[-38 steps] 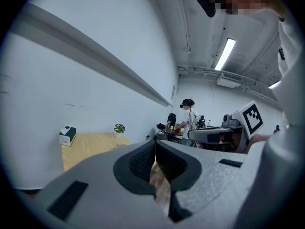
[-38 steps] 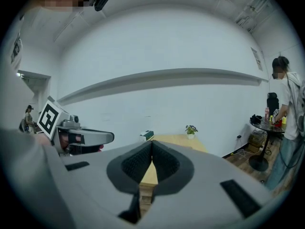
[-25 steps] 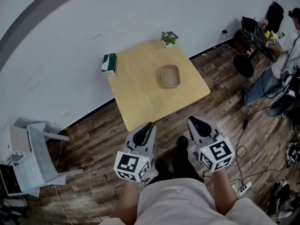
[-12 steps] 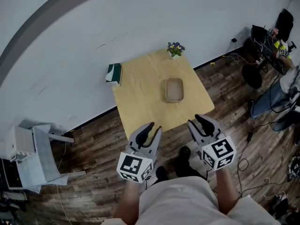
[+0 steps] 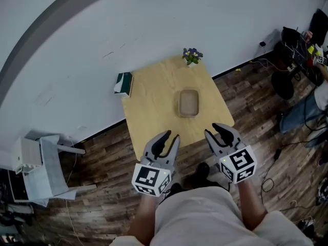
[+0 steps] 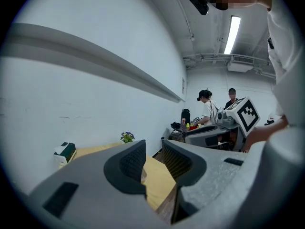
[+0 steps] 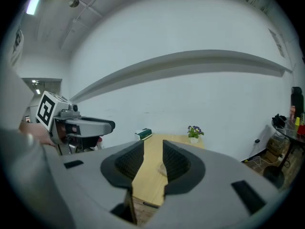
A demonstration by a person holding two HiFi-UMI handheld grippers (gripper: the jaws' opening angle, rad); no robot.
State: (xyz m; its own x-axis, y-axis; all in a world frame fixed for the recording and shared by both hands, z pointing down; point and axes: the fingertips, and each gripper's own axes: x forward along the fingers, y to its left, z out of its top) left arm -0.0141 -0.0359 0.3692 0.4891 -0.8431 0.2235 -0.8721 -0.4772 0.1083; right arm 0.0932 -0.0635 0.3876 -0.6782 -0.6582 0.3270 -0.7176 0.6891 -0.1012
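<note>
Square pale-wood table (image 5: 154, 109), shallow rounded beige tray (image 5: 188, 103)

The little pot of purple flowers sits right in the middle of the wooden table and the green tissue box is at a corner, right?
Not quite. The little pot of purple flowers stands at the far corner of the light wooden table, not in its middle; the head view shows it. The green tissue box is at a corner.
</note>
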